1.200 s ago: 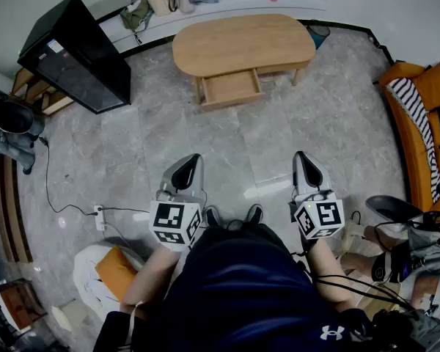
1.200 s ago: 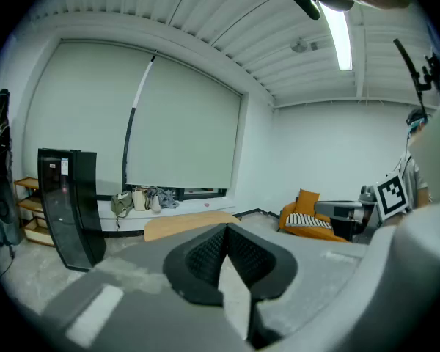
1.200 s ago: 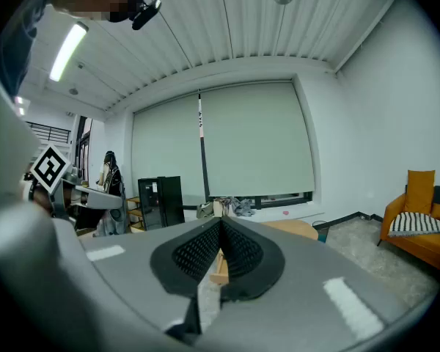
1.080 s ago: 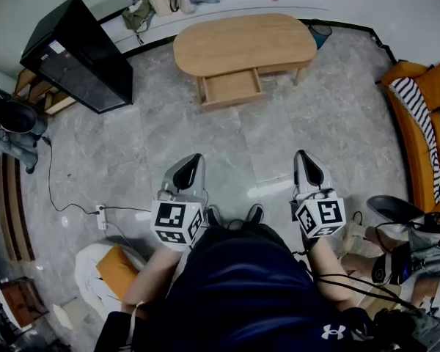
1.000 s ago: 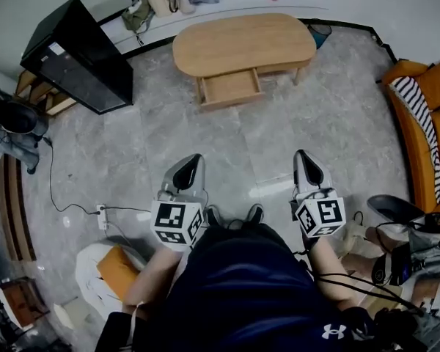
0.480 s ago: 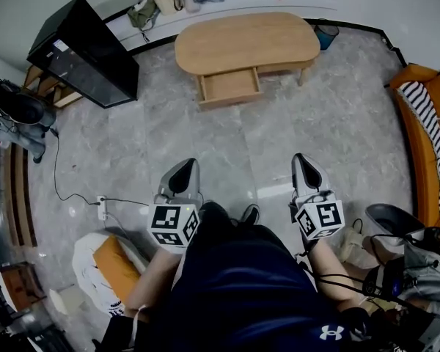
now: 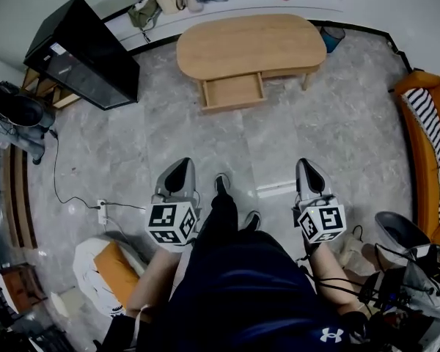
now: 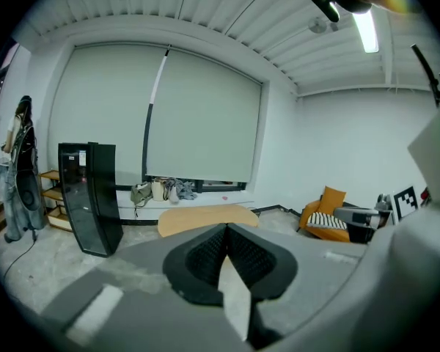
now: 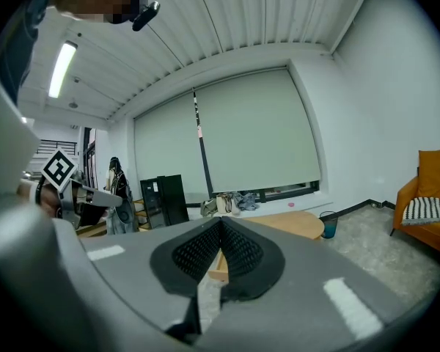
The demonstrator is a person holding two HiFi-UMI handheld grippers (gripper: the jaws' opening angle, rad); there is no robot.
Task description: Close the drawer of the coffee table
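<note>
Drawer (image 7: 233, 92) of the coffee table (image 7: 251, 46) is seen pulled out, well apart from the left gripper (image 7: 177, 174) and the right gripper (image 7: 307, 171), both held shut and empty; closing is judged not yet begun.

Coffee table (image 7: 251, 46): oval top in light wood, matching wooden legs. It stands upright on the grey tiled floor (image 7: 337, 130) at the far end of the head view, with a long side toward the camera.

Drawer (image 7: 233, 92): same light wood, shallow and rectangular, mounted under the top on the near side, left of centre. State: open. It's pulled out toward the camera well past the top's edge, sits square to the table, and its bottom panel is in plain sight.
</note>
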